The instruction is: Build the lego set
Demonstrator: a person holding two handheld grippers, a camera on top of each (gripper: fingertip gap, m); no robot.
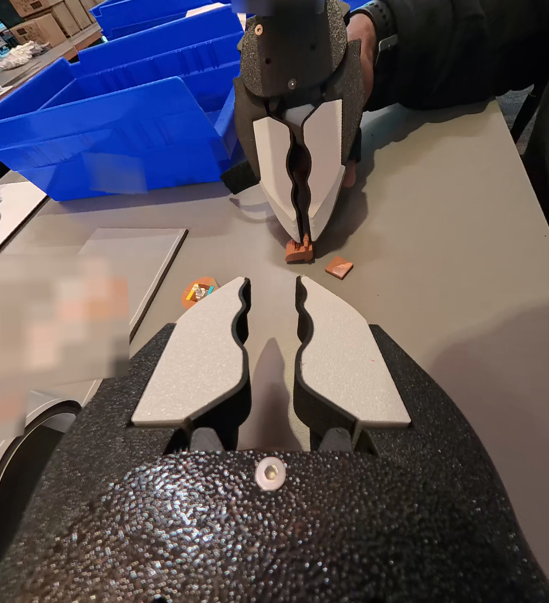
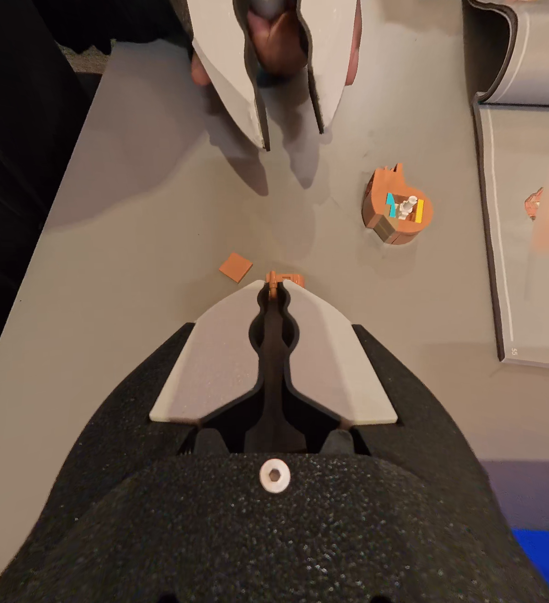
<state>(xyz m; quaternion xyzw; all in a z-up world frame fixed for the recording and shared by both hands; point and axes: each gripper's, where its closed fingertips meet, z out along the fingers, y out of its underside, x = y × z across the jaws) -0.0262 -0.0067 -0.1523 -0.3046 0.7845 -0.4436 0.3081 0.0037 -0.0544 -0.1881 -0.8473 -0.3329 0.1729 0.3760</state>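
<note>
Right gripper is closed on a thin stem of a small brown brick piece resting on the grey table. A flat brown tile lies at its 10 o'clock. Left gripper is held open over bare table, a round brown brick build at its 9 o'clock.

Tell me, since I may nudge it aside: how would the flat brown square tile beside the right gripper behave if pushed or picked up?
The flat brown square tile looks like thin, rigid plastic, so it would probably slide, not roll or tip. Lying flush on the grey table, its edges may be hard to pinch. Its glossy top suggests it could slip between pads.
</note>
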